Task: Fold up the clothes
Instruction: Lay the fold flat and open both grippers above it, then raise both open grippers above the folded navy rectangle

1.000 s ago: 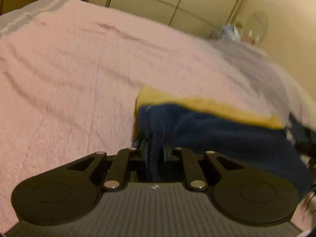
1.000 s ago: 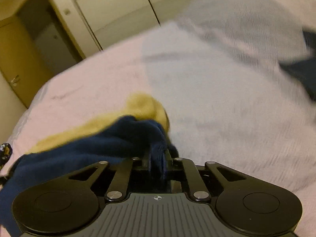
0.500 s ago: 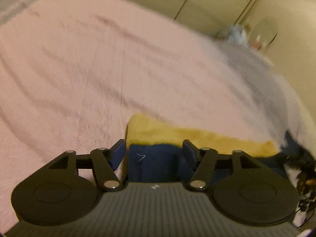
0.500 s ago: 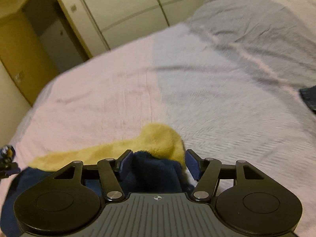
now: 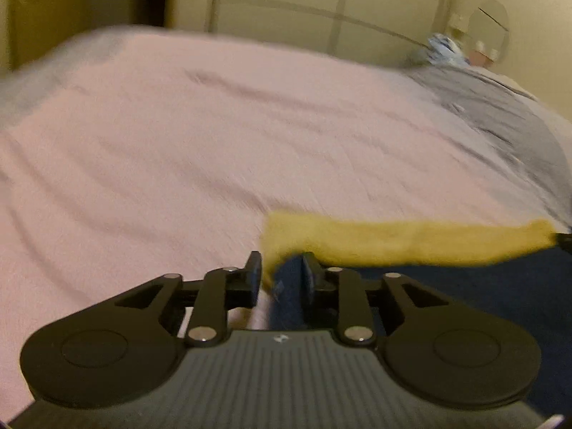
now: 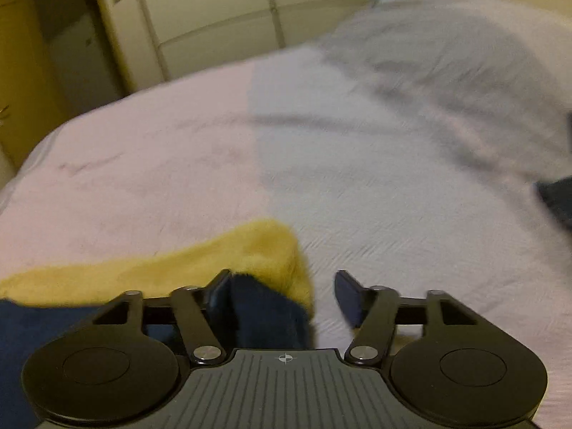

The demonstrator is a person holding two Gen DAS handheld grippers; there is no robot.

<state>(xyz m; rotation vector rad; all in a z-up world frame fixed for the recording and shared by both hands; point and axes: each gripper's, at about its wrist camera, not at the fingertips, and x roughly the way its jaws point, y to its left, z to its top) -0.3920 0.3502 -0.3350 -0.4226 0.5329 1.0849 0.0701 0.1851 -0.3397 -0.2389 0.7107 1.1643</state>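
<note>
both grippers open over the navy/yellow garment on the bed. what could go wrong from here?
1. The left gripper is open with the navy and yellow garment corner between its fingers; pulling away could snag it and undo the fold.
2. The right gripper has its own corner against one finger only; same drag risk.
3. Both views are motion-blurred, so whether the edges line up is hard to judge.

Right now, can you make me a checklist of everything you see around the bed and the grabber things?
Surface: pink and grey bed cover, wrinkled.
Job's things: navy and yellow garment lying on the bed.
Clutter: dark cloth at the right edge; blurry blue bundle far off.
Grippers: left gripper open, cloth edge between its fingers; right gripper open wide.
Cables: nothing seen.
Surroundings: cream wardrobe doors, yellow door.
</note>
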